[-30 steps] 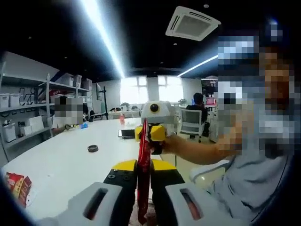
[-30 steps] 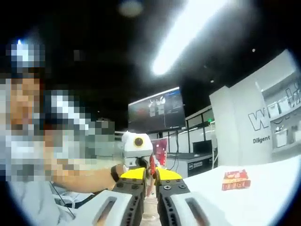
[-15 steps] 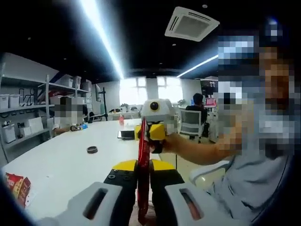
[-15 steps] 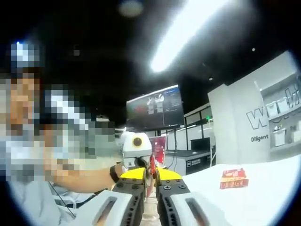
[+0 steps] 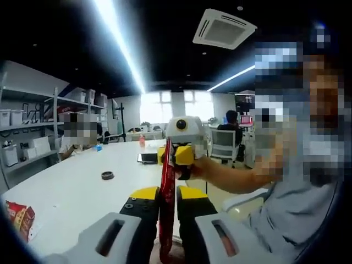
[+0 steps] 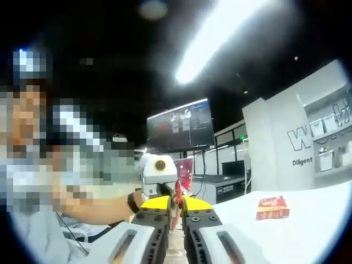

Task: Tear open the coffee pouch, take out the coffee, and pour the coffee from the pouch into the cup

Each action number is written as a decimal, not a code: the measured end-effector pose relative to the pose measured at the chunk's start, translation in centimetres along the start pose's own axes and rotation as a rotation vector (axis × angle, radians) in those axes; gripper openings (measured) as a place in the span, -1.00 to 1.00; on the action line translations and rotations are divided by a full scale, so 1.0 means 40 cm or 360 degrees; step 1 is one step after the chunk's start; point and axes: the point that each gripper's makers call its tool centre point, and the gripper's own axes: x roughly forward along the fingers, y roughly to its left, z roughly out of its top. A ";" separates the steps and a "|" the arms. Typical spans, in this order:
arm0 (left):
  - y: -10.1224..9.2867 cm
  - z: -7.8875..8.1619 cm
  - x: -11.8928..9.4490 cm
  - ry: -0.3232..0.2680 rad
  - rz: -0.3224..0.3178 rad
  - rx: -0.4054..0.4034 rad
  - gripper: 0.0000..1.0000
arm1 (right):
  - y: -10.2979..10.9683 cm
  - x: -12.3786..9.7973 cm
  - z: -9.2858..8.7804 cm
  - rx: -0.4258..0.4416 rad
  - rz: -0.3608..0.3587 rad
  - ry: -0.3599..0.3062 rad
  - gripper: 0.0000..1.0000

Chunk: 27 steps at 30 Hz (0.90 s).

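Both grippers are raised off the long white table (image 5: pixel 77 192) and face each other. The left gripper (image 5: pixel 166 198) clamps the thin red coffee pouch (image 5: pixel 166 187) edge-on, and the right gripper (image 5: pixel 175 155) — at 12 o'clock beyond it — pinches the pouch's upper edge. A red packet (image 6: pixel 273 208) lies at 3 o'clock on open tabletop; a small black ring (image 5: pixel 108 175) sits at 10 o'clock.

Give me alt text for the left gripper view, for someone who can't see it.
The left gripper is shut on a red coffee pouch held upright above a white table. The right gripper grips the pouch's upper edge from the far side.
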 end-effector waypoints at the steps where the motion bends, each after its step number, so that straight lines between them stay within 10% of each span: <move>1: -0.001 0.000 0.001 0.0002 0.0000 -0.0002 -0.66 | -0.002 -0.001 0.000 -0.0001 -0.0002 0.0002 -0.83; 27: -0.007 0.015 0.004 -0.0006 -0.0019 -0.0014 -0.83 | 0.012 0.009 0.024 -0.0068 0.0038 0.0057 -0.80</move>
